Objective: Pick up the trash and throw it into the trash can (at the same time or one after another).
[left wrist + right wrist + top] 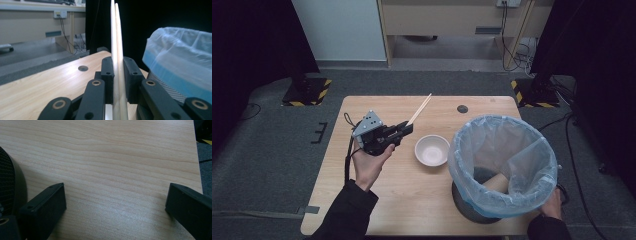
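Gripping a pair of pale wooden chopsticks (419,109), the left gripper (403,129) had its jaws closed tight on their thick ends. The two slim sticks lay side by side and pointed away over the wooden table (387,200), raised above it. The left hand (371,162) held the tool slanted, left of the white bowl (431,149). Further right stood the bin with a blue bag (502,162). The right gripper (115,202) hung above bare table with jaws wide apart, holding nothing.
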